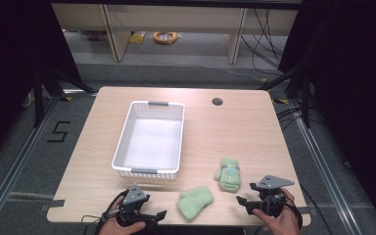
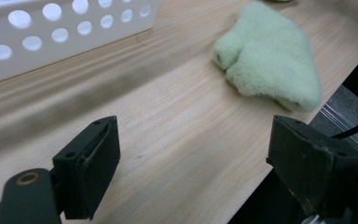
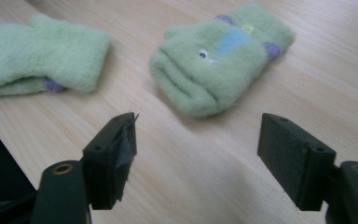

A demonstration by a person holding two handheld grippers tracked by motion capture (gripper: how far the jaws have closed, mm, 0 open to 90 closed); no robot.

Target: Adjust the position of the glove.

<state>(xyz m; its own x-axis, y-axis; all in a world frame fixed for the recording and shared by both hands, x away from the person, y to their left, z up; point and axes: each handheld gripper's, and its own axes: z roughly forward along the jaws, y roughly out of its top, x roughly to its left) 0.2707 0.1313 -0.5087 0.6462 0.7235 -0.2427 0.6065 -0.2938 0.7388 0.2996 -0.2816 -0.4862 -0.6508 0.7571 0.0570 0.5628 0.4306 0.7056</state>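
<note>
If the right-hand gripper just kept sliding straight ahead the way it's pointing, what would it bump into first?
Most likely the green mitten with the blue patch: it lies on the table straight ahead of the right gripper, whose jaws stand open and empty. The plain green mitten lies off to the side.

The two mittens (image 1: 196, 201) (image 1: 228, 174) looked like fluffy green fleece; the basket (image 1: 122, 137) was perforated white plastic; the bench (image 1: 235, 132) was smooth, matt pale wood.

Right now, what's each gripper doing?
Left gripper: open, holding nothing, near the plain green mitten.
Right gripper: open, holding nothing, facing the patterned green mitten.
</note>
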